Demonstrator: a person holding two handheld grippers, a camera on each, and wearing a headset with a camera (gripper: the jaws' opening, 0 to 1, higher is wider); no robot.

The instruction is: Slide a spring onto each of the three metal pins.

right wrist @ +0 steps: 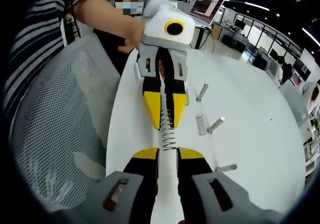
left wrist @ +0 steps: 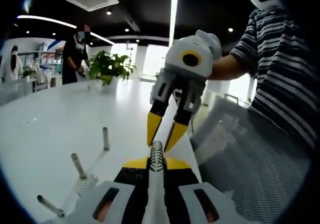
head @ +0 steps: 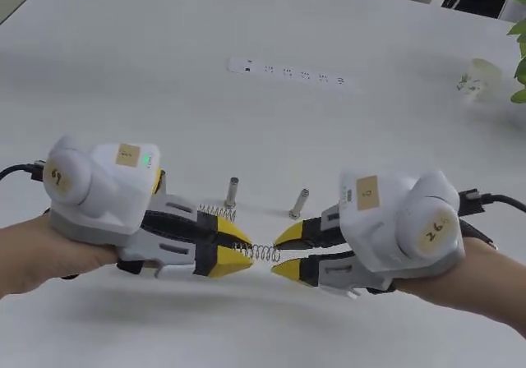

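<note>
Jaws of the left gripper [head: 246,253] are clenching one end of a spring [right wrist: 166,126] over the surface's [head: 246,23] near edge, while those of the right gripper [right wrist: 167,151] are gaping around its free end, probably for a handover toward the pins [head: 232,191].

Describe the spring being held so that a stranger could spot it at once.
On the white workbench, two yellow-tipped tools face nose to nose. The spring juts from the shut left tool towards the open right tool. Unlike the other spring lying by the pins, it is held in the air.
</note>
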